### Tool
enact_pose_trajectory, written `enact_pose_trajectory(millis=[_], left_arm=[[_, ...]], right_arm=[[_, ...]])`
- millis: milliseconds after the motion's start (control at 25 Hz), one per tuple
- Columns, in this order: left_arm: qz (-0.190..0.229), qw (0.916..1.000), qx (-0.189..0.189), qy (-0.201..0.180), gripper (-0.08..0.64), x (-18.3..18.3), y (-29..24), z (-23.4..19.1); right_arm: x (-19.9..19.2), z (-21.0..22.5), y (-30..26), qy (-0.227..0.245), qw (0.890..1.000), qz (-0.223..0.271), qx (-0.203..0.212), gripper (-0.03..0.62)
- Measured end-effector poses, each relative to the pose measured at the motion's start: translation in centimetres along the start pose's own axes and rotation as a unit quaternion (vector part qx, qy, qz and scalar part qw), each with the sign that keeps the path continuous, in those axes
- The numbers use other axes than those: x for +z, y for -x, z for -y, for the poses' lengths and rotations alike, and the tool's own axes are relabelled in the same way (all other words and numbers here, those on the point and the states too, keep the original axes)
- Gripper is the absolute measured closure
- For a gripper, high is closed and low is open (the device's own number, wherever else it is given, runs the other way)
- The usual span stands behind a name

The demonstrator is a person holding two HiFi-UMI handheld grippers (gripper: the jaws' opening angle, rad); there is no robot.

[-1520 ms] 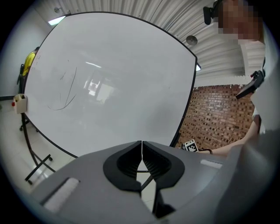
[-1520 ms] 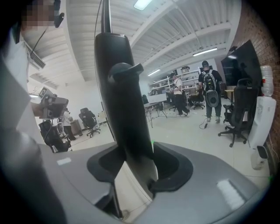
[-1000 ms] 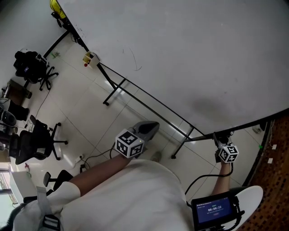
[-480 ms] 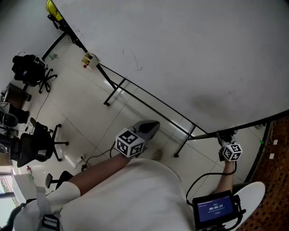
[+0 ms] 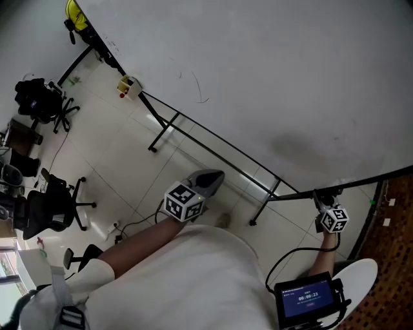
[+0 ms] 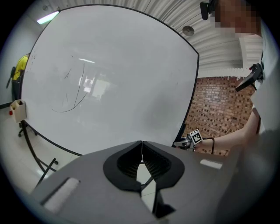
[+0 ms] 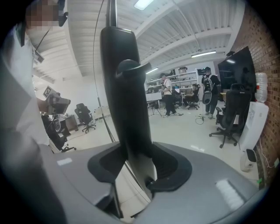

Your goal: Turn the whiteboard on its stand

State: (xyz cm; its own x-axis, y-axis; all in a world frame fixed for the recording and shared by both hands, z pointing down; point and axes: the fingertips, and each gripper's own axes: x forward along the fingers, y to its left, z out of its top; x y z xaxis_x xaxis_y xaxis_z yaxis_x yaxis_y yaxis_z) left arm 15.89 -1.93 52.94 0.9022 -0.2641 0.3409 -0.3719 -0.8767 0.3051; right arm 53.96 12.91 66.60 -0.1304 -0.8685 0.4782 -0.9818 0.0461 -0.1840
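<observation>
At near right, right hand-held gripper [image 5: 321,196] pinches the edge of the large black-framed white whiteboard [image 5: 271,77]; left hand-held gripper [image 5: 216,177] pressed together, empty. Board likely stiff, bulky; grip the rigid frame.

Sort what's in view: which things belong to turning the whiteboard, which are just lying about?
In the job:
- large white whiteboard with black frame
- its black metal stand
- right gripper, clamped on the frame edge
- left gripper, shut and empty

Lying about:
- black swivel office chairs
- small cream box at the board's edge
- yellow item at the board's far corner
</observation>
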Motion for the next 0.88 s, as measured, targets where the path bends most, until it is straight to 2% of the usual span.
enact_pose_trajectory(millis=[400,880], left_arm=[[0.0,0.9997,0.022,-0.006,0.537,0.0,0.5,-2.4],[-0.001,0.9998,0.017,-0.007,0.537,0.0,0.5,-1.7]], right_arm=[[-1.0,1.9,1.6,-0.002,1.0,-0.004,-0.017,0.407],[-1.8,5.0,3.8,-0.016,0.999,-0.004,-0.047,0.405]])
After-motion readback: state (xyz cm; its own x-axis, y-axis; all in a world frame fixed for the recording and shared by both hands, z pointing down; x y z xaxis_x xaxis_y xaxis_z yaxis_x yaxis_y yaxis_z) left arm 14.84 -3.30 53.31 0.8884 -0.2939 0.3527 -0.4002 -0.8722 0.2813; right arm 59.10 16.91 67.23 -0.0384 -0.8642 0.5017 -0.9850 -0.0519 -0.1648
